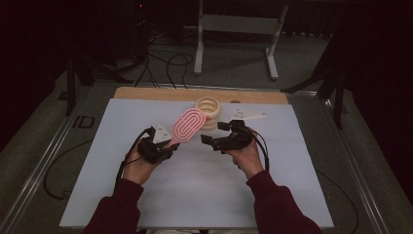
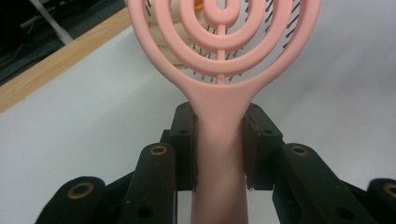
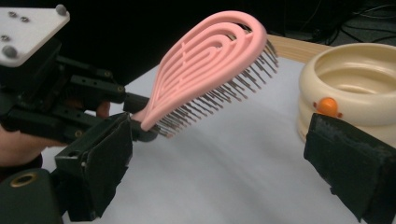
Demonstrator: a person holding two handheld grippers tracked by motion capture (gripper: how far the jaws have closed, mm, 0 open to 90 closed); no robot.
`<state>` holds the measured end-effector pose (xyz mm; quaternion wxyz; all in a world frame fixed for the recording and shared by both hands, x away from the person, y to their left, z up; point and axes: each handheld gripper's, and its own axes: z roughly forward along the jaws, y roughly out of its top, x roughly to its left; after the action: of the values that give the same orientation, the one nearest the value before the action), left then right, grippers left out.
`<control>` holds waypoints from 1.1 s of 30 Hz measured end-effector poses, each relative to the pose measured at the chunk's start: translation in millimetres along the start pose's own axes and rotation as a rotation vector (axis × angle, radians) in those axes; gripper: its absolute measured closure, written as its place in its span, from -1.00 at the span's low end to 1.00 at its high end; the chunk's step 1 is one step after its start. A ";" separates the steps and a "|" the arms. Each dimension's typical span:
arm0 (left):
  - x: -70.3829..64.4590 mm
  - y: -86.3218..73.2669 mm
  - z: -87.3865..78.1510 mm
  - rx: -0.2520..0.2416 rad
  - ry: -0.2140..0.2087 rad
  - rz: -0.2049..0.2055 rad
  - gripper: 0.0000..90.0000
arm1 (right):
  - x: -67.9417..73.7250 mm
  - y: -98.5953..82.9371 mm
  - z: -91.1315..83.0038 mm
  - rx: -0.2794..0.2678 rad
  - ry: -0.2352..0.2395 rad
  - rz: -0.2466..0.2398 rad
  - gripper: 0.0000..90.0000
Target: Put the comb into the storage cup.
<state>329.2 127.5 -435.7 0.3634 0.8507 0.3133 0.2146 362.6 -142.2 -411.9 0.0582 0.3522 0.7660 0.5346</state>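
A pink vented hairbrush (image 1: 189,125) hangs tilted above the white mat, bristles facing down toward the right. My left gripper (image 1: 170,145) is shut on its handle (image 2: 219,140), one pad on each side. In the right gripper view the brush head (image 3: 210,60) slants up and away from the left gripper (image 3: 135,123). My right gripper (image 1: 214,132) is open, just right of the brush and near the cream bowl (image 1: 208,111). Its jaws stand wide apart around bare mat, and one pad (image 3: 350,163) sits in front of the bowl (image 3: 350,84).
The bowl carries a small orange figure (image 3: 328,106) on its side. The white mat (image 1: 204,190) covers the table, with a wooden strip (image 1: 146,93) along its far edge. Cables and a white frame (image 1: 234,24) lie on the floor beyond.
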 end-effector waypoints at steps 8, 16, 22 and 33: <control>-6.6 1.7 -2.3 -0.027 0.000 0.002 0.55 | 2.4 1.3 16.9 -0.019 0.028 0.038 -0.82; -14.3 3.5 -2.2 -0.055 -0.007 0.000 0.55 | 6.7 6.4 29.3 -0.007 0.036 0.130 -0.69; -17.9 4.6 -2.0 -0.068 -0.019 -0.005 0.55 | 10.5 9.8 35.0 -0.014 0.065 0.188 -0.27; -22.4 4.2 -0.4 -0.083 -0.018 -0.007 0.55 | 9.8 9.4 35.4 -0.034 0.097 0.228 0.20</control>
<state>314.6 110.0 -435.4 0.4017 0.8358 0.3038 0.2187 376.3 -107.1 -415.9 -0.0341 0.4098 0.7139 0.5669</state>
